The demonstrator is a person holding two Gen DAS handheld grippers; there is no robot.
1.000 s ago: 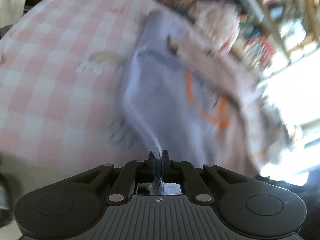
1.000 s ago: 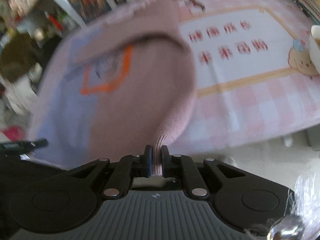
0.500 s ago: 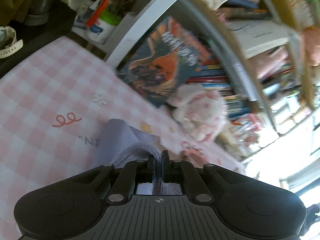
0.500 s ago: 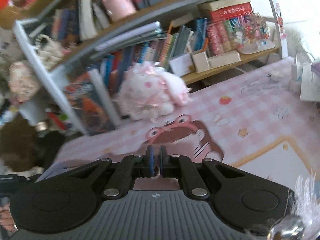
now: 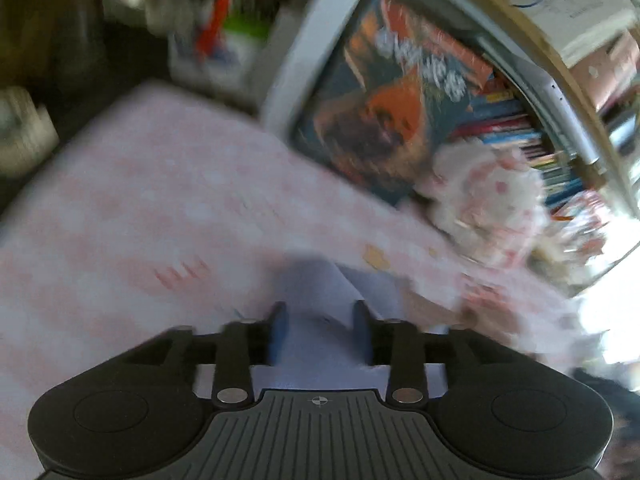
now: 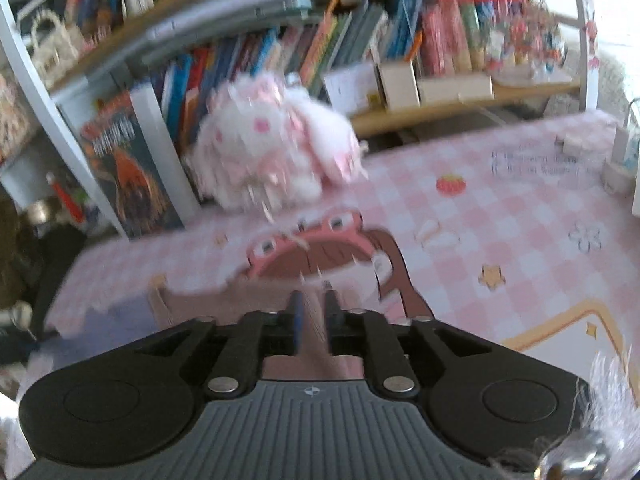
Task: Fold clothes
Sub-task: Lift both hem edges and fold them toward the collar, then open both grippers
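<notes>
While the folded edge of the garment (image 5: 316,300) lies flat on the pink checked bench (image 5: 140,200), directly ahead of and beneath both tools, it runs crosswise from the lavender part at the left tool (image 5: 319,320) to the dusty-pink part (image 6: 240,300) at the right tool (image 6: 313,312). The left tool's jaws have just been opened wide, cloth released between them. The right tool's jaws have just been parted slightly, with pink fabric between them, seemingly no longer pinched. Both tools are judged equally near.
</notes>
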